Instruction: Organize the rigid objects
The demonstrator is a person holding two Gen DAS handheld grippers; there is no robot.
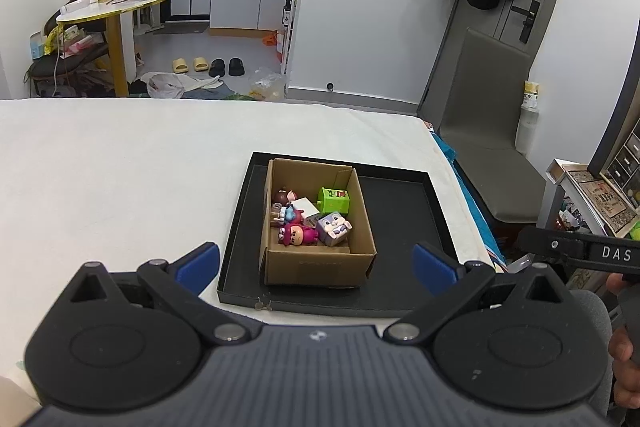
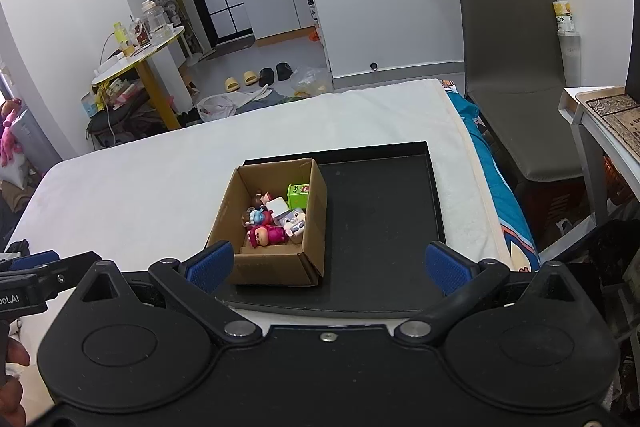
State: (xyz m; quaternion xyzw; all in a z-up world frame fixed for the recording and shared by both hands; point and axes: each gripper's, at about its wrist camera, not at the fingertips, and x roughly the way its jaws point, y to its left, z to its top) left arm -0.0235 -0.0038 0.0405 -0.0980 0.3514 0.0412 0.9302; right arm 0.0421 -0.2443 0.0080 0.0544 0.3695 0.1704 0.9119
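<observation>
An open cardboard box [image 1: 320, 267] [image 2: 276, 269] stands in the left part of a black tray [image 1: 400, 227] [image 2: 380, 219] on a white-covered bed. In the box lie several small toys: a green cube [image 1: 335, 201] [image 2: 298, 195], a purple rabbit cube [image 1: 334, 227] [image 2: 294, 223], a pink figure [image 1: 298, 235] [image 2: 266, 235] and a blue figure [image 1: 289, 214]. My left gripper [image 1: 316, 265] is open and empty, in front of the box. My right gripper [image 2: 330, 265] is open and empty, near the tray's front edge.
The tray's right half [image 2: 384, 211] is bare. The bed edge with a blue sheet [image 2: 492, 163] runs on the right, with a grey chair [image 2: 516, 67] and a side table [image 2: 604, 115] beyond. A yellow-rimmed table [image 1: 112, 7] stands far left.
</observation>
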